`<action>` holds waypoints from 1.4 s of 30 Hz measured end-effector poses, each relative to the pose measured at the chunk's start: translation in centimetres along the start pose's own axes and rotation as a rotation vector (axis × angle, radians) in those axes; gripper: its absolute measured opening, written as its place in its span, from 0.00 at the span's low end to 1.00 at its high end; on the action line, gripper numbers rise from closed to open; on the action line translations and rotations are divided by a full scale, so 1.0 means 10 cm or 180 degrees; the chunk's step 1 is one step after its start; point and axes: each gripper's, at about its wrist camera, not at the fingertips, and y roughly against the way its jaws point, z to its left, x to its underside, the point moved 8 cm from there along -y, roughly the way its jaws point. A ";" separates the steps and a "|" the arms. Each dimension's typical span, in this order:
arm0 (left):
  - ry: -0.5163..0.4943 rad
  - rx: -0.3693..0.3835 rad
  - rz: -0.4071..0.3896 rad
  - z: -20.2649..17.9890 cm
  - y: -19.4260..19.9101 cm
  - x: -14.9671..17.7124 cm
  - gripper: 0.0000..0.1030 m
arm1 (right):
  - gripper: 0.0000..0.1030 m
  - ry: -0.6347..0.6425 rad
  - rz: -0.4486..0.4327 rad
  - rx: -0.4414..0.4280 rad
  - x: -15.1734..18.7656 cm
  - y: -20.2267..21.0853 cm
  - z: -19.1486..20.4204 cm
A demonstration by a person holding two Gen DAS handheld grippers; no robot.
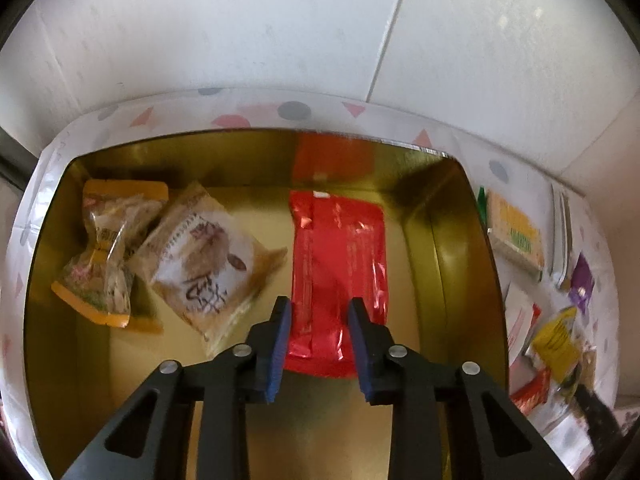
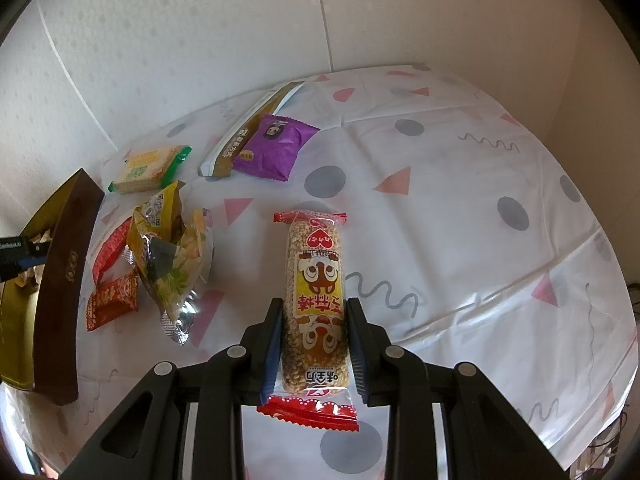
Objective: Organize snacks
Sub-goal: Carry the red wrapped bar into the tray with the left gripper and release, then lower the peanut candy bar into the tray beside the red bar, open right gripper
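**Rice bar gripped, red packet in the tin**

The rice bar point(image 2: 314, 300) sits clamped in the right gripper point(image 2: 314, 308) above the tablecloth point(image 2: 460, 200). The red packet point(image 1: 340, 264) lies in the gold tin point(image 1: 452, 240); the left gripper point(image 1: 320, 308) hangs over it, jaws narrowly apart, holding nothing.

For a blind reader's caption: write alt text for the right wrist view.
The right gripper grips a long puffed-rice snack bar in a clear wrapper with red ends, above a white tablecloth with grey dots and pink triangles. To the left lie loose snack packets, among them a purple packet, and the edge of a gold tin.
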 end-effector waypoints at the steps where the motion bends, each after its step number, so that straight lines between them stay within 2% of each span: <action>1: -0.0056 -0.0042 -0.0025 -0.02 0.00 0.01 0.29 | 0.29 0.0009 0.0001 0.0000 0.00 0.00 0.00; 6: -0.0112 -0.0248 -0.0085 -0.05 -0.02 -0.08 0.29 | 0.29 0.0067 0.0002 0.0013 0.00 0.00 0.01; 12: -0.0060 -0.0326 -0.0054 -0.04 -0.03 -0.14 0.29 | 0.29 0.0123 0.0048 0.0000 0.00 -0.01 0.02; 14: 0.0005 -0.0271 -0.0020 -0.04 0.01 -0.08 0.34 | 0.29 0.0092 0.0089 0.0005 -0.01 -0.01 0.01; 16: 0.0070 -0.0242 -0.0033 -0.01 0.09 -0.01 0.50 | 0.29 0.0051 0.0074 0.0009 -0.04 0.03 0.00; 23: 0.0167 -0.0195 -0.0047 0.11 0.39 0.24 0.59 | 0.29 0.0059 -0.0113 -0.0138 -0.23 0.26 0.19; 25: 0.0223 -0.0149 -0.0028 0.14 0.45 0.34 0.69 | 0.29 0.0031 -0.0158 -0.0242 -0.29 0.32 0.30; 32: 0.0323 -0.0098 0.0066 0.24 0.60 0.66 0.70 | 0.29 0.0198 -0.0216 -0.0573 -0.41 0.49 0.86; 36: 0.0344 -0.0061 0.0047 0.29 0.71 0.81 0.74 | 0.29 0.0363 -0.0212 -0.0754 -0.43 0.54 1.22; 42: 0.0260 -0.0105 -0.0003 0.38 0.80 0.88 0.74 | 0.29 0.0612 -0.0167 -0.0940 -0.43 0.54 1.76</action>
